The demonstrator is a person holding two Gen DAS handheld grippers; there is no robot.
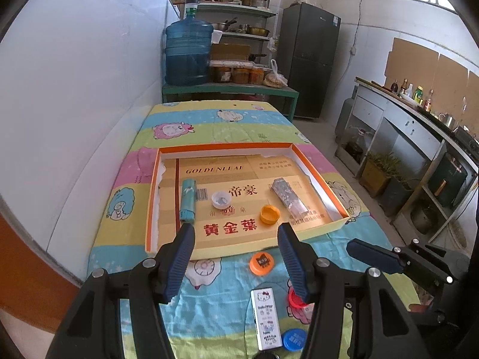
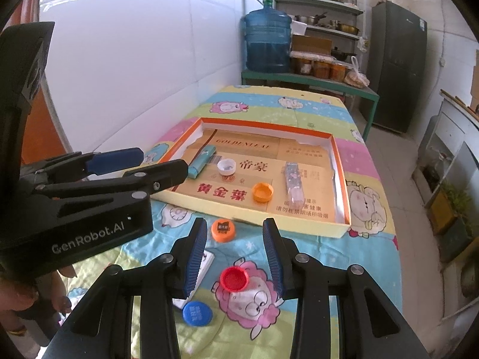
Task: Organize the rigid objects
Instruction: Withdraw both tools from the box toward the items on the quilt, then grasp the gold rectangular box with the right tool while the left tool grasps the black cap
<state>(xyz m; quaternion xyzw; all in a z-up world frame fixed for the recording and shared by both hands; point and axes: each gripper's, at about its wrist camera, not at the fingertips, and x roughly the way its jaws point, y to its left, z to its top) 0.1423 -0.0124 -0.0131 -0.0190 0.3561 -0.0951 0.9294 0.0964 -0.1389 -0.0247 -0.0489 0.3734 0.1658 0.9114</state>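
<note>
Tray: shallow orange-rimmed cardboard tray (image 1: 317, 166) lies mid-bench on the cartoon cloth (image 2: 368, 161); it holds a teal lighter (image 1: 187, 199) at left, a white cap (image 1: 220, 199), an orange cap (image 1: 269, 214) and a patterned lighter (image 1: 289, 199) at right.
Loose items: orange printed cap (image 2: 223, 230) just near of the tray; red cap (image 2: 234, 279), blue cap (image 2: 197, 312) and white cartoon lighter (image 1: 266, 318) nearer.
Left gripper (image 1: 236, 257): fingers open, empty, above the tray's near edge.
Right gripper (image 2: 235, 261): fingers apart, empty, the red cap on the cloth below, between them.
Handling: caps look light, stiff and slick; pinching across the rim seems best. Lighters suit a grip across the narrow sides.
Views: only the left wrist view shows the white lighter whole; the right wrist view shows the red cap unobstructed, plus a hand (image 2: 15, 297) holding the left gripper.
</note>
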